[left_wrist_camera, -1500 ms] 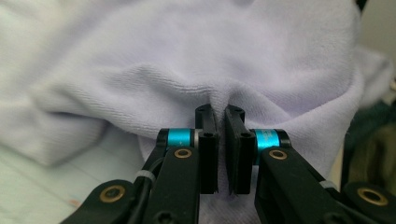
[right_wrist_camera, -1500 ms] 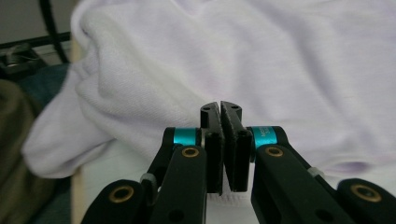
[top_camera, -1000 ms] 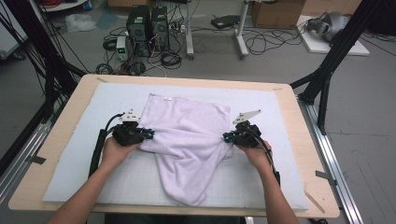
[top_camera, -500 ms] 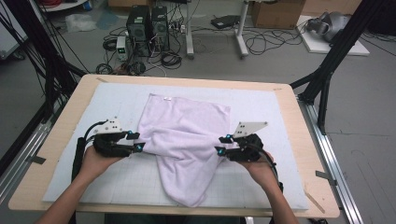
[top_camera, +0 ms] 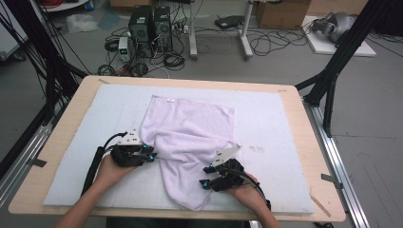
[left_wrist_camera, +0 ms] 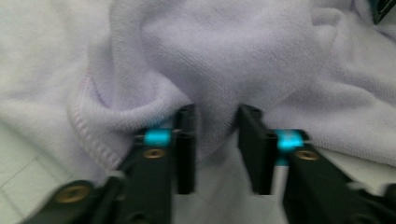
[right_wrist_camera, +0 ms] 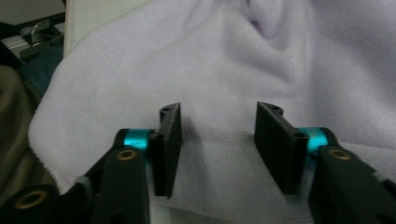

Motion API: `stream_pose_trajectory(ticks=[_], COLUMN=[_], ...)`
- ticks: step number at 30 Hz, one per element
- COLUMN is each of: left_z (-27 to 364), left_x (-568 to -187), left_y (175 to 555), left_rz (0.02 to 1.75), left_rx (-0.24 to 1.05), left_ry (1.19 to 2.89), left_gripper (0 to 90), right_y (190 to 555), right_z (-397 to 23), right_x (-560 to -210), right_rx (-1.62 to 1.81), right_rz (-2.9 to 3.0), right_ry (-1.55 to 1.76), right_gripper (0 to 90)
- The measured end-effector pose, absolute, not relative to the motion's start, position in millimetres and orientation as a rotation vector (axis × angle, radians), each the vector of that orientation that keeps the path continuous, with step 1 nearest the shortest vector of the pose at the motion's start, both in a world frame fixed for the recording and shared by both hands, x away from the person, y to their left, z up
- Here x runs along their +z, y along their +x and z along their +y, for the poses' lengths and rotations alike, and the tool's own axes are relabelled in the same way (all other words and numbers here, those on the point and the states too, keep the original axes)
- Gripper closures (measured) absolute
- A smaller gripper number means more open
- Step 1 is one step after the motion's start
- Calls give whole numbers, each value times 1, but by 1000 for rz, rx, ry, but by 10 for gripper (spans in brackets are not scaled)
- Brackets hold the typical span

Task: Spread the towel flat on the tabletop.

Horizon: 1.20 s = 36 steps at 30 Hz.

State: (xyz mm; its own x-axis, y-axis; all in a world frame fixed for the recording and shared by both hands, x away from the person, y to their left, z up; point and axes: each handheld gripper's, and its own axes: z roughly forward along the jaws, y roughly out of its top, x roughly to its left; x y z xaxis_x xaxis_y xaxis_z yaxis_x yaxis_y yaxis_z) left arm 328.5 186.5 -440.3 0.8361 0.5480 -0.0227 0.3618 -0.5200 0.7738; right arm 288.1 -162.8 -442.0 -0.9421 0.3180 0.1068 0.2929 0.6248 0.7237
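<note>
Both hands had shifted toward the lower edge of the high view since the earlier frames, the right one farthest, from the towel's right side down to its lower tail; the cloth's left edge had been pulled inward.

Item: lavender terry towel (top_camera: 190,142), rumpled, lying at the centre of the pale padded mat (top_camera: 275,118) on the wooden table (top_camera: 71,109). Upper part spread flat, small white label at the upper left corner; lower part narrowed to a tail reaching the mat's lower edge.

Left gripper (top_camera: 151,156): centre left of the high view, at the towel's left edge. Its jaws had just been closing. In the left gripper view (left_wrist_camera: 215,140) they stood narrow, a bunched fold of towel (left_wrist_camera: 224,60) pinched between them, hemmed edge curling to the left.

Right gripper (top_camera: 205,183): lower centre of the high view, on the towel's tail. Its jaws had just been narrowing. In the right gripper view (right_wrist_camera: 218,140) they stood partly apart, resting over the cloth (right_wrist_camera: 219,60), with a flat hem running between them and the pads not pressing it.

Surroundings: computer towers (top_camera: 152,23) and loose cables on the floor, upper part of the frame.
</note>
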Motion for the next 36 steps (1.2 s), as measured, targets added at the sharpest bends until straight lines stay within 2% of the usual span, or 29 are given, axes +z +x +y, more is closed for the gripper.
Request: stream_pose_trajectory(ticks=[1,2,3,5,10,16,19,22,27,31,35,36], left_z=[185,186,187,192,206,208,205,197,178,172,176,179], left_x=[-440,-439,-438,-432,-411,-367,-350,-349,-380,-411,-417,-414], left_y=[328,327,326,322,299,275,286,315,374,400,406,405], left_rz=[663,660,666,661,635,561,566,621,774,858,880,879], left_rx=[287,288,283,286,293,321,379,416,405,367,341,342], left_ry=[2175,2178,2173,2164,2133,2080,2067,2079,2088,2112,2116,2113], left_gripper=[855,855,865,870,875,877,876,875,874,864,800,717], right_y=[288,288,287,284,275,269,279,292,340,366,380,379], right_z=[-165,-165,-166,-168,-176,-205,-218,-223,-225,-222,-227,-233], right_x=[-441,-441,-441,-437,-421,-371,-352,-347,-366,-393,-415,-417], right_rx=[1234,1234,1215,1194,1224,1249,1242,1223,1138,1078,1106,1175], right_rz=[2816,2816,2835,2830,2794,2657,2596,2574,2582,2635,2651,2635], right_ry=[511,511,491,458,417,394,426,465,609,699,791,821], right_gripper=[739,739,824,853,860,862,862,861,860,857,839,782])
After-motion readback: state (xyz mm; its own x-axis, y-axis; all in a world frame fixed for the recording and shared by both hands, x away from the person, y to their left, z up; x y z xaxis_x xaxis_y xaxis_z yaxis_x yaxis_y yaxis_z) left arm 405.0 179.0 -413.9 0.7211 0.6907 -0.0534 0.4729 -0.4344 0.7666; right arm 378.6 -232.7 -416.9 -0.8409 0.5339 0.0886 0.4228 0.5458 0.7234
